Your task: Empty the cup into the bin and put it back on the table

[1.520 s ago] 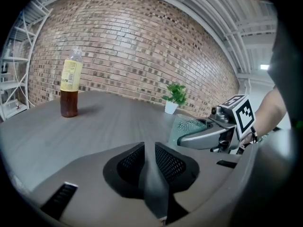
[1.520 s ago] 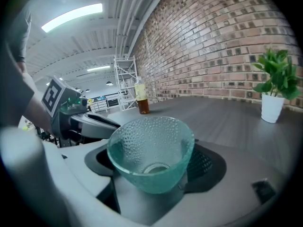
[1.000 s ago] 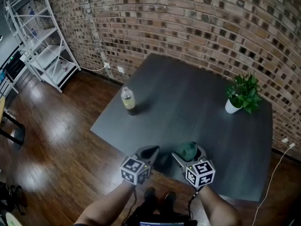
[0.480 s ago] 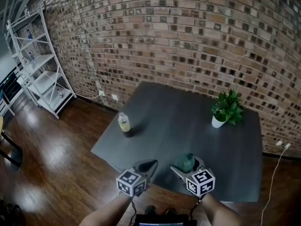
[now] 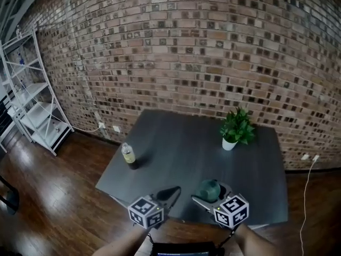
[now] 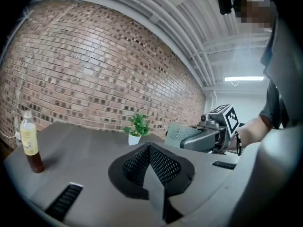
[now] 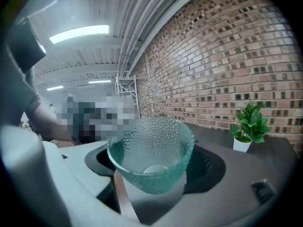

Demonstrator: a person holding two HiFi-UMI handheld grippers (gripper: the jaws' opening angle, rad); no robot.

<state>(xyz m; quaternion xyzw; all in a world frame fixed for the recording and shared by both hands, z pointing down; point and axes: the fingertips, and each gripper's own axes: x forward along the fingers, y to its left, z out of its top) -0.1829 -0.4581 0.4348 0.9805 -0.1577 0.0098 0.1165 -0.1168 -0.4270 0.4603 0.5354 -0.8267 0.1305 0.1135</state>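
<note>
Both tools have risen since a second ago, and the worktop [image 5: 186,143] sits lower in the head view. Right tool [image 5: 211,194]: jaws wide, clamped on the green glass cup [image 7: 151,157], held above the worktop's near edge. Left tool [image 5: 169,192]: jaws together, empty.

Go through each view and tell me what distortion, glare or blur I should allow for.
Head view: the wide lens bows the brick wall into arcs, and the wood floor carries soft glare. Left gripper view: dark corners, a blown-out ceiling light, a mosaic patch top right. Right gripper view: the cup is sharp, the light strip glares, and a mosaic patch sits behind the cup.
</note>
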